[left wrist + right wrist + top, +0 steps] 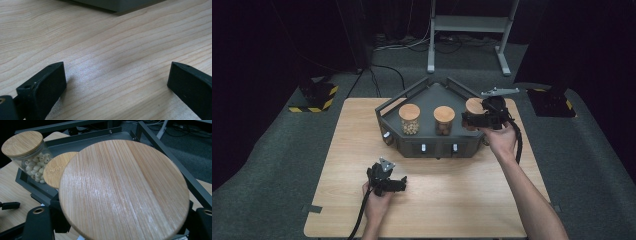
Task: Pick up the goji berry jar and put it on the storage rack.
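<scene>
The right jar, the one in hand, stands at the 3 o'clock end of the grey tray, and its round bamboo lid looms large in the right gripper view. The right gripper is clamped on this jar just under the lid, its two black jaws sitting at either side of the glass, closed as far as the jar lets them. There are three jars in all, each with one bamboo lid: the middle jar sits at 9 o'clock from the held one, and the left jar, filled with pale beads, stands further out at 9 o'clock again. The tray is one angular piece with three small white knobs on its front wall, lying at the 12 o'clock side of the wooden table. The left gripper hovers low over bare wood at 7 o'clock from the tray, well apart from the jars, its jaws spread wide with nothing between them.
</scene>
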The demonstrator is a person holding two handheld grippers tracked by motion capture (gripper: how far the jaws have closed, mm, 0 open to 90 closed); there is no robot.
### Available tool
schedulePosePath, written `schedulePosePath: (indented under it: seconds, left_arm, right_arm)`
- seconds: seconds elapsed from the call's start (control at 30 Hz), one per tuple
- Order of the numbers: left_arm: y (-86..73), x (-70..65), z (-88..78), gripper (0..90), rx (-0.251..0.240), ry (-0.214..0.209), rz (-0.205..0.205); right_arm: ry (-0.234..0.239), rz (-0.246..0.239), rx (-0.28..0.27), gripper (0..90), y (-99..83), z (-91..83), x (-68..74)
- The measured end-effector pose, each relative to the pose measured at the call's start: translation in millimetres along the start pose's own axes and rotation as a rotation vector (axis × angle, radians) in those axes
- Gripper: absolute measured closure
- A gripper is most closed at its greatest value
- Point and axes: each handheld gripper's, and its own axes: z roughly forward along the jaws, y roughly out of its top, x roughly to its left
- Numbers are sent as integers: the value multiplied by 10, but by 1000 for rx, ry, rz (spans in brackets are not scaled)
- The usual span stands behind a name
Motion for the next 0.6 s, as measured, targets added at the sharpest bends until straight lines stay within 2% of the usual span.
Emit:
schedulePosePath:
  seconds: [0.6]
  left_arm:
    - [-3, -6, 1, 20, -2, 2, -2]
  right_arm:
    - [-37, 8, 18, 255, 42, 162, 44]
